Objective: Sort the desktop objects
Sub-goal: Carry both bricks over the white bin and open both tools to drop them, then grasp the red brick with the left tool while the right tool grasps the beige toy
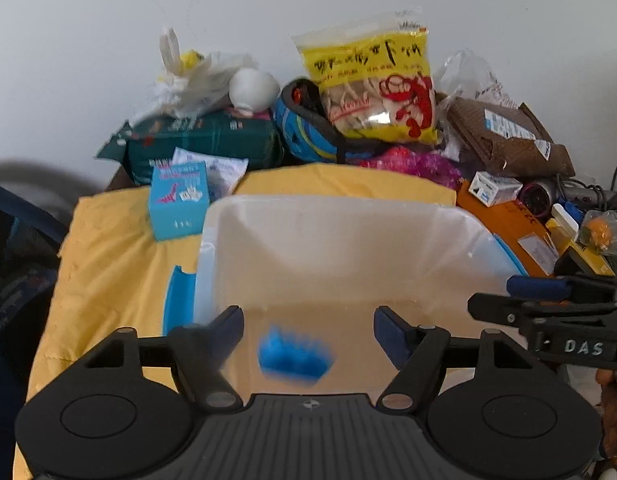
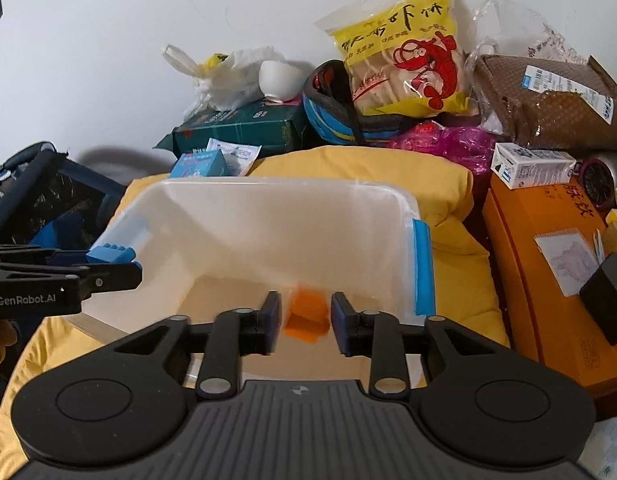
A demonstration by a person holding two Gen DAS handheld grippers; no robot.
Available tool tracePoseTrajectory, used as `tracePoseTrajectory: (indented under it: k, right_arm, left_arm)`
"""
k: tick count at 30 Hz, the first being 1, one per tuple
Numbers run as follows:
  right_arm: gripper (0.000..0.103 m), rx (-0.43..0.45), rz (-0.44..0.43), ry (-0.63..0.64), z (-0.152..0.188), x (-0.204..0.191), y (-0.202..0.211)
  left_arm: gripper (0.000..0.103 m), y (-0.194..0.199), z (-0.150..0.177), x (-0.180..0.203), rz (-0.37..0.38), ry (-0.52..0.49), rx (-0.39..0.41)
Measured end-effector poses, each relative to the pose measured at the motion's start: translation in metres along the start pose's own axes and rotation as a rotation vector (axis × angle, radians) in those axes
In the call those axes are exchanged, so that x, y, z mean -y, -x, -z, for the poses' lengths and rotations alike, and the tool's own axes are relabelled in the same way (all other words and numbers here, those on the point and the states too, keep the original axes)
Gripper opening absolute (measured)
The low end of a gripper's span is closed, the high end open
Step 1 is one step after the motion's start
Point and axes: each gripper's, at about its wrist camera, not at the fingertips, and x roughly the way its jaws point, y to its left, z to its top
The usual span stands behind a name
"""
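Both grippers hang over the near end of the clear bin [image 2: 268, 216], left gripper [image 1: 308, 332] spread wide of a blurred blue block [image 1: 294, 358], right gripper [image 2: 304, 320] parted, an orange block [image 2: 306, 314] loose between its pads, evidently releasing them into it.

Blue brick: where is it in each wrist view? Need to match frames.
Left wrist: blue brick, blurred, low centre, between the open left gripper fingers, over the clear bin.
Right wrist: blue brick at left edge, by the left gripper's tips.
Shared landmark: yellow shrimp snack bag, upper right of centre.
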Motion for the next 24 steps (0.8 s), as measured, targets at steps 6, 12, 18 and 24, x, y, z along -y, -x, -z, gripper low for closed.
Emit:
tracePoseTrajectory:
  k: [6, 12, 18, 24]
  right_arm:
    - [0.063, 0.088, -0.028, 0.089, 0.003, -0.006, 0.028]
    - [0.076, 0.195, -0.071, 0.186, 0.051, -0.016, 0.085]
    - [0.074, 0.071, -0.063, 0.198, 0.142, -0.023, 0.093]
    - [0.059, -0.031, 0.043, 0.100, 0.187, -0.044, 0.095]
  left_arm:
    - [0.075, 0.043, 0.019, 0.002, 0.000, -0.034, 0.071]
    - [0.076, 0.106, 0.101, 0.003, -0.012, -0.112, 0.110]
    - [0.076, 0.121, 0.186, 0.013, 0.080, -0.193, -0.006]
    - [0.075, 0.107, 0.226, 0.010, 0.111, -0.266, -0.067]
